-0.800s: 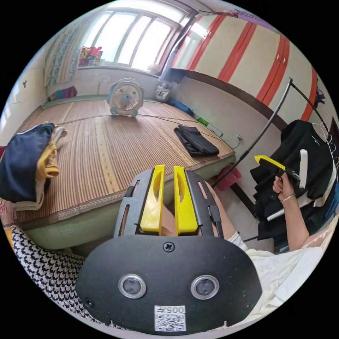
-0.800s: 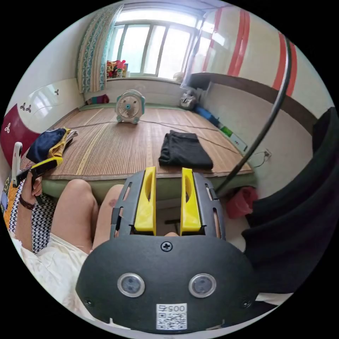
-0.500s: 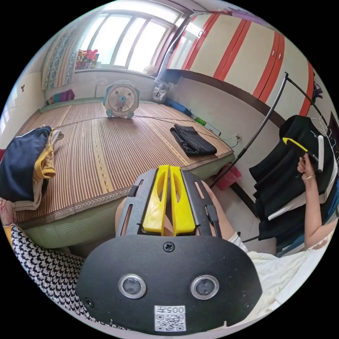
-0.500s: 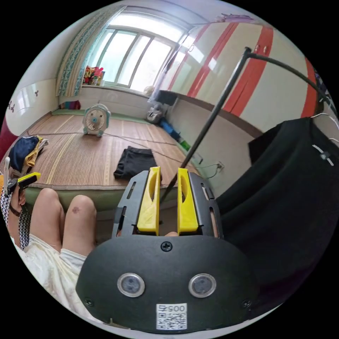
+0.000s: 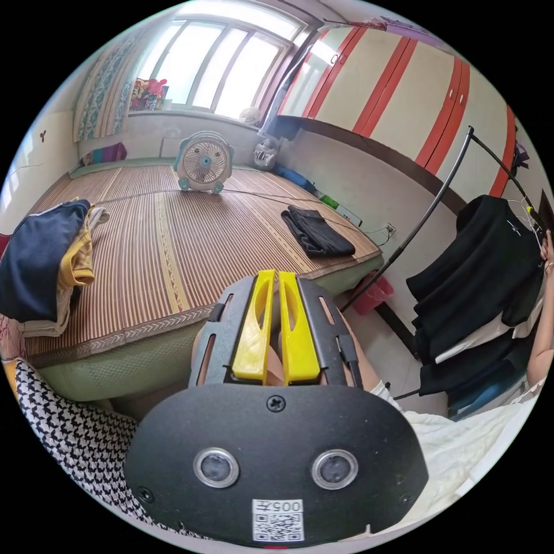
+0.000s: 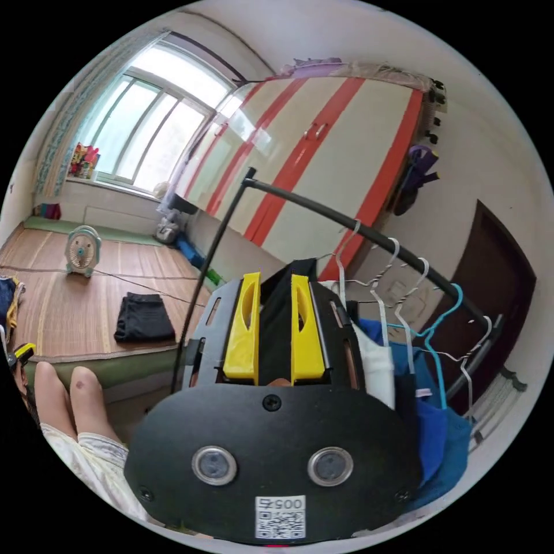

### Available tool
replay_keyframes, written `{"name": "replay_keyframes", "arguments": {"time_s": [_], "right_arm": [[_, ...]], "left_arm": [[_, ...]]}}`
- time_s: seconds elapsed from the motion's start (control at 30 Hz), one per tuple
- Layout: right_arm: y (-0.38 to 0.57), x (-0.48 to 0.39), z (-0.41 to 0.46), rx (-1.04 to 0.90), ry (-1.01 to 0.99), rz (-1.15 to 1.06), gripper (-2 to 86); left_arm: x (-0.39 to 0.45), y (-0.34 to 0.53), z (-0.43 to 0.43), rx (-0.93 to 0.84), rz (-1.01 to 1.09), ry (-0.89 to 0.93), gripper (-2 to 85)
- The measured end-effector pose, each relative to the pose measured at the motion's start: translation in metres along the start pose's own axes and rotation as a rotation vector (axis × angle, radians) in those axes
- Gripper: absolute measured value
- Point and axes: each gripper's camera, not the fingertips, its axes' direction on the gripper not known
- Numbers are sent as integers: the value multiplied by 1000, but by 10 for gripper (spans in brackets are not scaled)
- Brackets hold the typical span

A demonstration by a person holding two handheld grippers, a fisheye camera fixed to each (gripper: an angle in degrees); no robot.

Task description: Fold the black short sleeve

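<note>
The black short sleeve (image 5: pixel 482 271) is seen hung from the clothes rail (image 5: pixel 438 202), long axis vertical, hem downward. In the right gripper view, black fabric is seen between the right gripper (image 6: pixel 274 288) jaws, which are set narrowly apart; whether they press on it cannot be told. The left gripper (image 5: pixel 275 288) jaws are nearly closed, empty, near the mat (image 5: pixel 173 242).

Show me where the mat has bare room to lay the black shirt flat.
The woven mat is bare between the fan, the clothes pile and the folded black garment. It is crowded at the rack, where the black shirt hangs.
</note>
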Motion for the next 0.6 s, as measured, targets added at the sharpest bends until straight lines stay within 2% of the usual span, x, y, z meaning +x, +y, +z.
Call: {"name": "replay_keyframes", "arguments": {"time_s": [0.17, 0.33, 0.43, 0.6], "right_arm": [[-35, 39, 7, -112, 75, -13, 66], [-74, 60, 64, -324, 126, -97, 59], [-87, 63, 99, -411, 194, -133, 30], [-94, 55, 125, -451, 343, -224, -12]], "left_arm": [[14, 2, -7, 14, 12, -3, 17], [31, 7, -19, 37, 28, 10, 18], [38, 13, -28, 50, 30, 2, 20], [36, 28, -46, 81, -8, -13, 26]]}}
